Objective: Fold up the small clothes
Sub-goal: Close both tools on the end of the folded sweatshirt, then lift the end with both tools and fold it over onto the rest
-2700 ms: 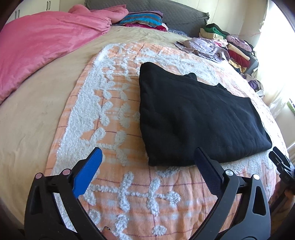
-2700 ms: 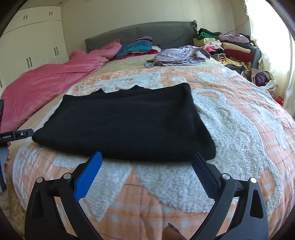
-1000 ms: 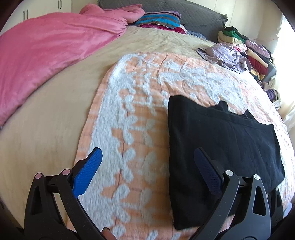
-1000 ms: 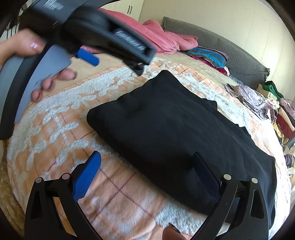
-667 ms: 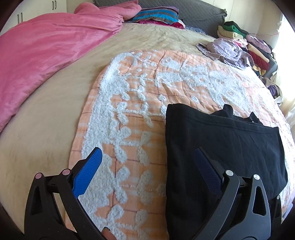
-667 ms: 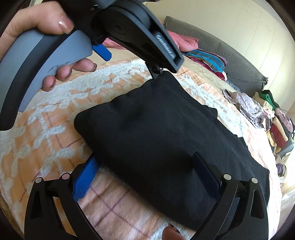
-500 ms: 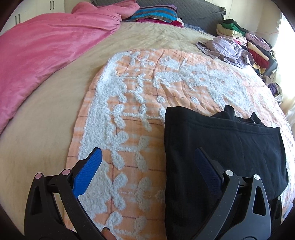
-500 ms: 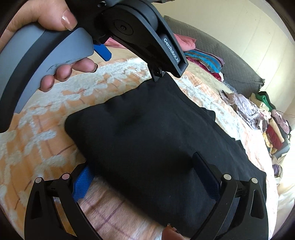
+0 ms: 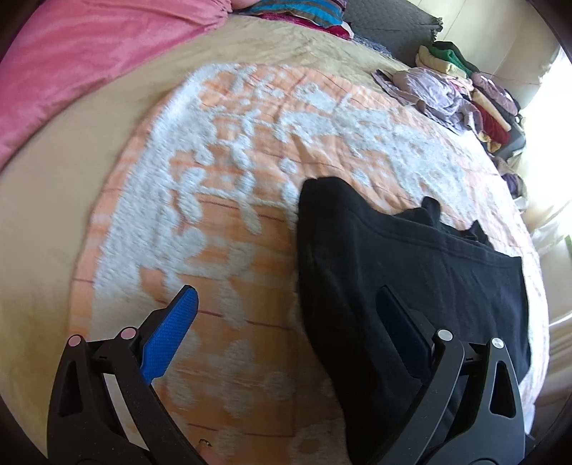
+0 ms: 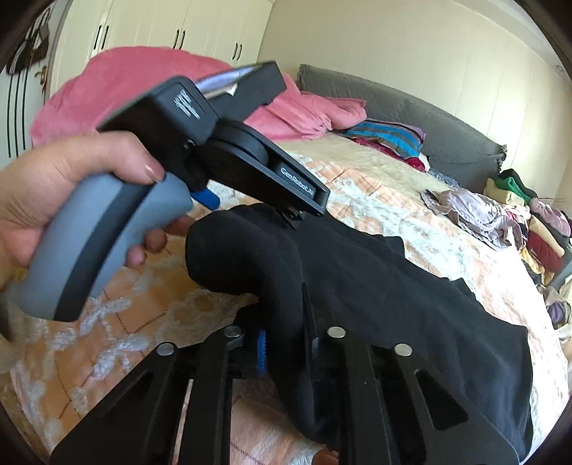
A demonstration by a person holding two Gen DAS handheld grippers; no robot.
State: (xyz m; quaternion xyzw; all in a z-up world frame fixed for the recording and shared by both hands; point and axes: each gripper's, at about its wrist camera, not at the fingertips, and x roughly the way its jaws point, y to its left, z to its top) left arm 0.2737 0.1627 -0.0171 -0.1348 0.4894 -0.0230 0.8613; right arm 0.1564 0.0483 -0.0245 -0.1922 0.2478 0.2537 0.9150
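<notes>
A folded black garment (image 9: pixel 411 257) lies on an orange-and-white blanket (image 9: pixel 228 221) on the bed. My left gripper (image 9: pixel 286 314) hovers open over the garment's left edge. Its blue pad (image 9: pixel 168 336) is above the blanket and its other finger above the black cloth. In the right wrist view, my right gripper (image 10: pixel 282 322) is shut on the near corner of the black garment (image 10: pixel 411 304). That corner is raised and bunched into a hump. A hand (image 10: pixel 71 186) holds the left tool's grey handle (image 10: pixel 89 250) just beyond the hump.
A pink duvet (image 9: pixel 89 53) covers the bed's far left. Striped pillows (image 10: pixel 386 137) lean on a grey headboard (image 10: pixel 411 103). A crumpled lilac garment (image 10: pixel 475 211) and a pile of folded clothes (image 10: pixel 536 229) sit at the far right. White wardrobes (image 10: pixel 161 32) stand behind.
My right gripper has gone from wide open to shut on the garment's near corner and lifted it into a bunch. The left gripper has dipped closer to the garment's left edge, still open.
</notes>
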